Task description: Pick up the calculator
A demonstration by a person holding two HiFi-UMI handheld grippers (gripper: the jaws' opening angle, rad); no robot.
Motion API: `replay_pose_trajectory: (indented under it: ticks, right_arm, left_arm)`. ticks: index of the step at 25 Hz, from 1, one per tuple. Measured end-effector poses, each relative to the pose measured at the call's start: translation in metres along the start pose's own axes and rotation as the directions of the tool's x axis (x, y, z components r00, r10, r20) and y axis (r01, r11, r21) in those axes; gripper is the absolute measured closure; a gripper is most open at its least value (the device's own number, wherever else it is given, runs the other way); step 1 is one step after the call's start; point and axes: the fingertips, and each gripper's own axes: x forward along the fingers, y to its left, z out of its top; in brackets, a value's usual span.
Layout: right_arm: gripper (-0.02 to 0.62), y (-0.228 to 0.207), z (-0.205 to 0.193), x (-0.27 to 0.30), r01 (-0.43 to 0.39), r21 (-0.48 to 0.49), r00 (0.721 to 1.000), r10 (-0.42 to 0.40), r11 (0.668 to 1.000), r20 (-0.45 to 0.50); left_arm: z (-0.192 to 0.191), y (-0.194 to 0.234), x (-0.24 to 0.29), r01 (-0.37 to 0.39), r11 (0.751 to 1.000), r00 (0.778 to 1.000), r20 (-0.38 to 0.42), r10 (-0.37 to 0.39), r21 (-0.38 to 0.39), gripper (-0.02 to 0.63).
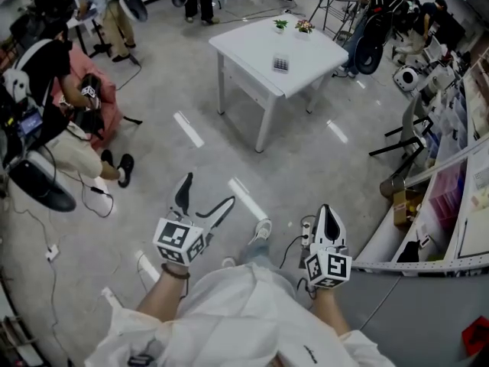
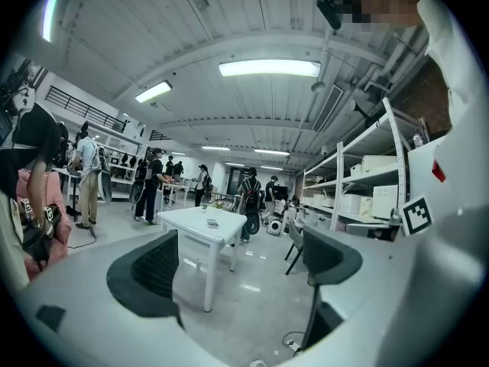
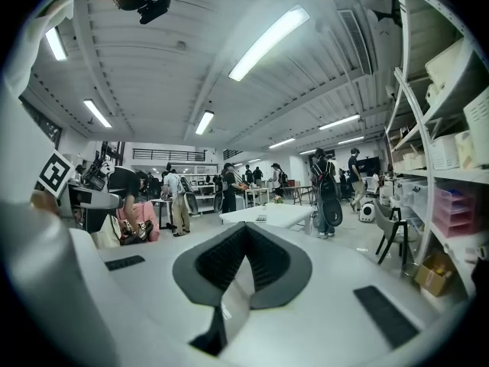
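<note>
Grey polished floor of a large, busy workshop fills the head view, and a white bench (image 1: 252, 48) stands far ahead of the person. The calculator (image 1: 281, 63) lies flat on the bench top towards its near corner, and small potted plants (image 1: 280, 24) are set at the bench's far edge. Both tools are held low by the person's waist, well short of the bench, so the approach is judged not yet begun. The left tongs (image 1: 208, 193) are spread wide with nothing between them, probably readied for the grasp. The right tongs (image 1: 328, 220) are pressed together on nothing, apparently idle.

Only the head view shows how far both tools are from the bench. The gripper views are held level and show what it cannot: ceiling strip lights (image 2: 267, 68), metal shelving (image 2: 367, 182) to the right of the bench, and people standing beyond it. In the left gripper view the bench is framed between the open tongs, with the calculator seen as a small dark patch on top.
</note>
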Motion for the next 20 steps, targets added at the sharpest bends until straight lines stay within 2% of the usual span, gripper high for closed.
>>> replay_pose_trajectory:
  ticks: [7,12,20]
  right_arm:
    - [0.578,-0.025,0.003,0.039,-0.002,0.019,1.000,0.002,1.000,0.010]
    - [0.578,-0.052,0.007,0.087,-0.004,0.035,1.000,0.004,0.999,0.006]
    - [0.577,-0.101,0.028,0.164,-0.028,0.027,0.999,0.028,0.999,0.017]
  left_arm:
    - [0.008,0.000,0.051,0.010,1.000,1.000,-0.005,-0.010,0.003,0.121]
    - [0.014,0.006,0.108,0.014,1.000,1.000,-0.023,-0.014,0.007,0.120]
    - [0.041,0.013,0.203,-0.003,1.000,1.000,-0.011,0.003,0.011,0.121]
